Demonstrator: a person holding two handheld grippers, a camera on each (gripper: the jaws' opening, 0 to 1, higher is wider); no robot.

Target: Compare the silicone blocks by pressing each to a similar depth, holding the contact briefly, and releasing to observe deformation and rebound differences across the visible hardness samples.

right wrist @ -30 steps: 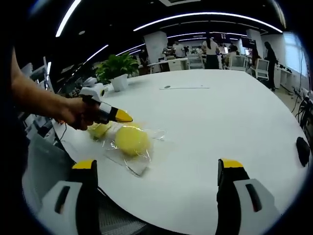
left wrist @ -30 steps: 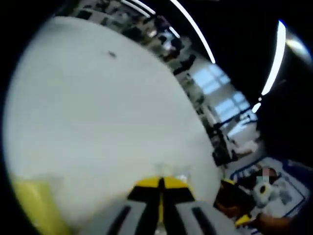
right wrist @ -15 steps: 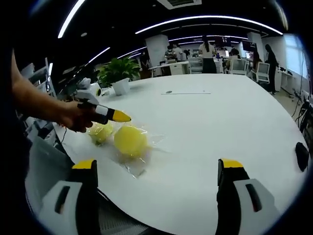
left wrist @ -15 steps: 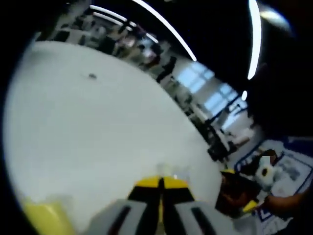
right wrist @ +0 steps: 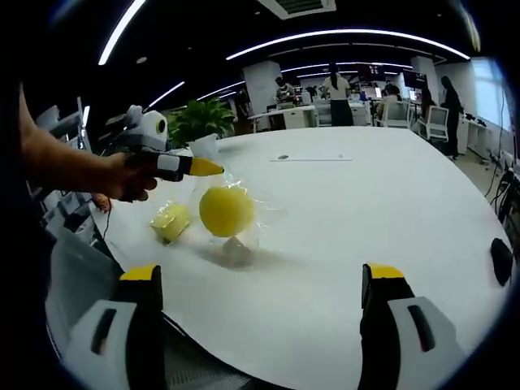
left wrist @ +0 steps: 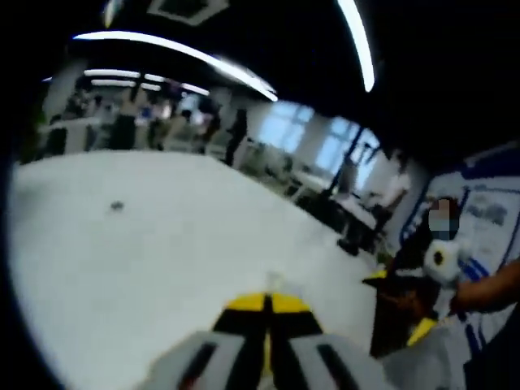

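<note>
In the right gripper view, the left gripper (right wrist: 207,168), held in a person's hand (right wrist: 122,177), is clenched on the top of a clear bag (right wrist: 231,219) and holds it above the white counter (right wrist: 366,211). A round yellow block (right wrist: 226,210) hangs inside the bag, clear of the counter, with the bag's shadow just below it. A second, paler yellow block (right wrist: 171,221) lies on the counter just left of the hanging one, near the counter's edge. The right gripper (right wrist: 264,284) is released, its two yellow-tipped jaws standing wide apart over the near part of the counter, well short of both blocks and touching nothing. A small dark thing (right wrist: 503,260) sits at the counter's right edge, and a potted plant (right wrist: 197,122) stands at the far left side, behind the left gripper. People (right wrist: 336,85) stand among desks in the background under long ceiling lights. In the left gripper view, which is blurred, the left gripper's yellow tips (left wrist: 267,305) are pressed together, with a bit of clear film just beyond them, over the counter (left wrist: 122,260); the right gripper (left wrist: 400,313) shows at the right, held by a hand (left wrist: 487,292).
</note>
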